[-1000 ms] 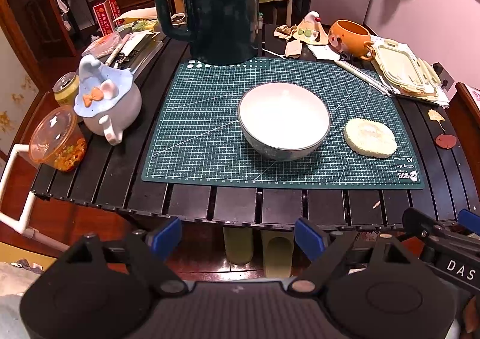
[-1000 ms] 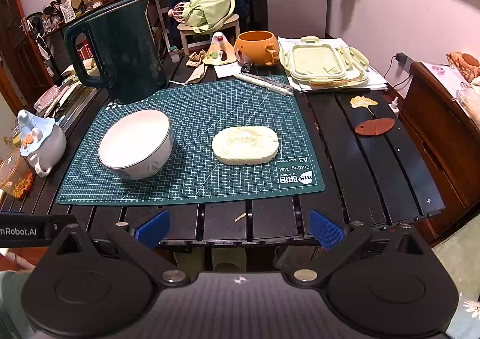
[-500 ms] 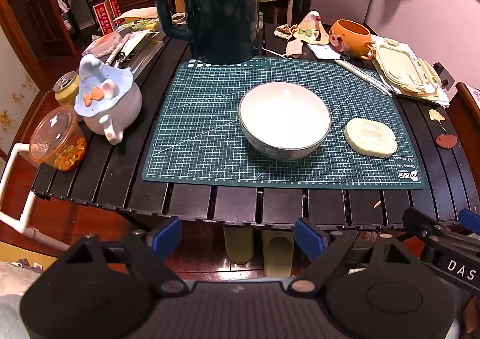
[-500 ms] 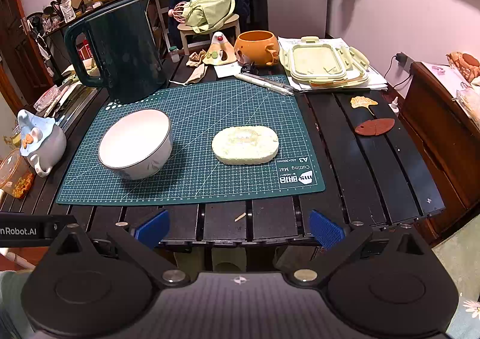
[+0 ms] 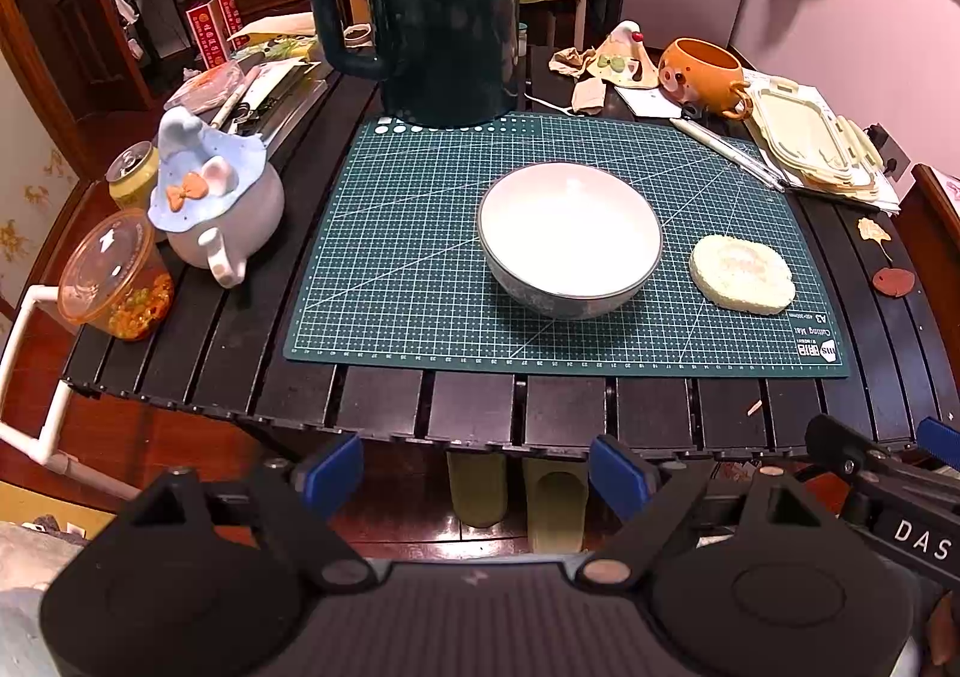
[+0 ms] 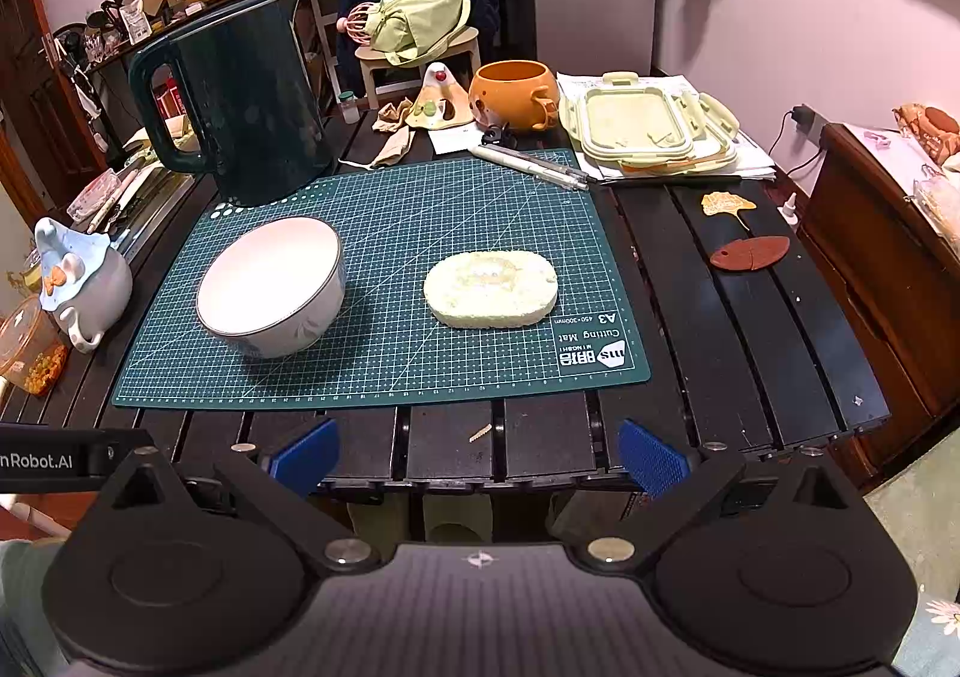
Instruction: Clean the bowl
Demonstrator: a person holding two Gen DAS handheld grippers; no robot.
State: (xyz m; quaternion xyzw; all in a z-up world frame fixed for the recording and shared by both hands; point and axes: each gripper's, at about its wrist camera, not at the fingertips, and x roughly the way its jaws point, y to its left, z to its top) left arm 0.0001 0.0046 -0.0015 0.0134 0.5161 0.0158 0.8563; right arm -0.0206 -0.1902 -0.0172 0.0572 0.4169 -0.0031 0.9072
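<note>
Change since the earlier frames: none of note. Both grippers remain hovering short of the counter's [image 6: 750, 329] near edge, and nothing on it has shifted.

Item 1. Left gripper [image 5: 477, 470]: jaws released, spread wide, empty; aimed roughly at the bowl, well apart from it.

Item 2. Right gripper [image 6: 477, 458]: jaws likewise released and empty; lined up roughly with the sponge, well apart from it.

Item 3. White bowl [image 5: 570, 239] [image 6: 270, 281]: upright on the green cutting mat [image 5: 420, 269] [image 6: 390, 233], towards the mat's middle; interior looks plain and dry, with no residue that can be made out.

Item 4. Pale oval sponge [image 6: 491, 289] [image 5: 741, 281]: flat on the mat, near the bowl's right side but not touching it.

Item 5. Dark green kettle [image 5: 432, 11] [image 6: 240, 107]: on the far left corner of the mat, behind the bowl.

Item 6. Surrounding clutter: blue-hatted ceramic teapot [image 5: 219, 203], clear plastic cup [image 5: 114, 281] of food, orange pig mug [image 5: 702, 71], stacked container lids [image 6: 648, 128], pens [image 6: 528, 164].

Risks, as judged: the task appears not yet begun. The bowl is glazed and sits loose on a smooth mat; wiping without the left jaws steadying its rim would probably slide or tip it. A shallow grip on the soft sponge may let it fold out of the jaws. A wide sweep leftward could knock the kettle or teapot.
</note>
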